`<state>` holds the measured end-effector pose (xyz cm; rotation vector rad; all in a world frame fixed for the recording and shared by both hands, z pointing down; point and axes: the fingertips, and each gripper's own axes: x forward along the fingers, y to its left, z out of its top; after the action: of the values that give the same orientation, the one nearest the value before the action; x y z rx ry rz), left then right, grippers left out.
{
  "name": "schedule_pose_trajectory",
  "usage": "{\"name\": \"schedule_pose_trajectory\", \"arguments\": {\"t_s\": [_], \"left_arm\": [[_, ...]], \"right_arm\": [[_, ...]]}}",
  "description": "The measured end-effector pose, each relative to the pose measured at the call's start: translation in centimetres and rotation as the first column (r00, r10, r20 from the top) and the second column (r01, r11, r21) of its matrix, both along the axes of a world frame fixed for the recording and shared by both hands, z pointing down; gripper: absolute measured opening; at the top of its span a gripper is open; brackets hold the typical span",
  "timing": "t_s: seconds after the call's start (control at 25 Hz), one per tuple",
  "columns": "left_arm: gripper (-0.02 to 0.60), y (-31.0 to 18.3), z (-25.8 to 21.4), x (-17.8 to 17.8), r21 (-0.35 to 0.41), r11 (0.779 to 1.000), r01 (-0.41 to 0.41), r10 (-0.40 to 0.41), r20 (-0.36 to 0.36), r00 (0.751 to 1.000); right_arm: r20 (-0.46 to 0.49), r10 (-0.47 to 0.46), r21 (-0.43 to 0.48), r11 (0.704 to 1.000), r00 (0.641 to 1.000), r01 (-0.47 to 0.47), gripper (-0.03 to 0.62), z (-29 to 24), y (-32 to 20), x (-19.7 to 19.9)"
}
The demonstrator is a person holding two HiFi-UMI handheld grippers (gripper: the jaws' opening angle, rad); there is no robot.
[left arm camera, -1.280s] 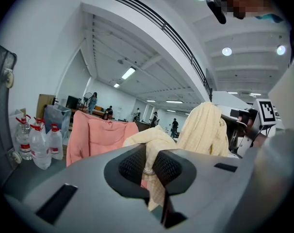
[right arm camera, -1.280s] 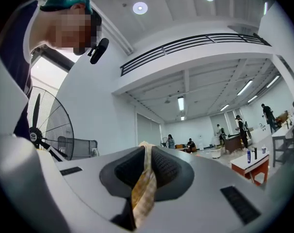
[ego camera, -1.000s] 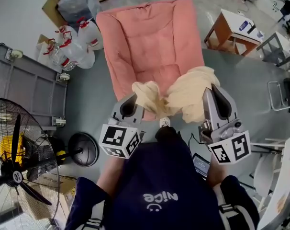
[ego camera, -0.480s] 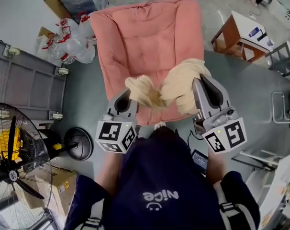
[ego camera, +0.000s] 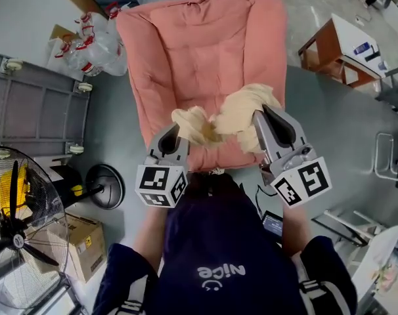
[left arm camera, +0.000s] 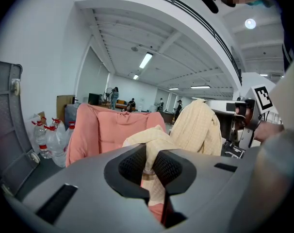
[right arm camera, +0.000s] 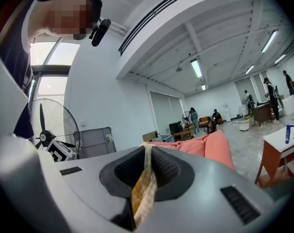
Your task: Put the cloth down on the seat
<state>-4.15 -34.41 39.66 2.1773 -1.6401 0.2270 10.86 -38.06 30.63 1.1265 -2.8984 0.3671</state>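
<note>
Pinching cloth — over seat, head view

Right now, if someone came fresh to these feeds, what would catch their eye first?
The big pink seat fills the top centre of the head view. Over its near edge, a cream cloth is bunched between the left gripper and the right gripper, each shut on a part of it. A black standing fan sits at the lower left.

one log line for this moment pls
left gripper: shut on cloth | right gripper: shut on cloth | cloth: held over seat, not yet down
</note>
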Motion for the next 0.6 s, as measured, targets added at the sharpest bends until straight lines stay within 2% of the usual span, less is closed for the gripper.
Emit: {"name": "schedule_pose_trajectory", "arguments": {"t_s": [0.12,0.36,0.6], "left_arm": [[0.041,-1.3,1.7,-0.5,-0.037,0.999,-0.017,0.017,-0.008,1.0],[0.043,-3.2,5.2,-1.5,-0.116,0.992,-0.051,0.049,-0.022,0.999],[0.041,-5.2,8.9,-3.2,-0.189,0.981,-0.049,0.043,-0.034,0.999]], "right_arm": [[-0.009,0.006,-0.034,0.999,1.0,-0.006,0.067,1.7,-1.1,-1.0],[-0.047,0.07,-0.129,0.989,0.996,-0.076,0.067,5.8,-3.0,-1.6],[-0.07,0.105,-0.202,0.972,0.992,-0.117,0.067,9.8,-5.1,-2.4]]}}
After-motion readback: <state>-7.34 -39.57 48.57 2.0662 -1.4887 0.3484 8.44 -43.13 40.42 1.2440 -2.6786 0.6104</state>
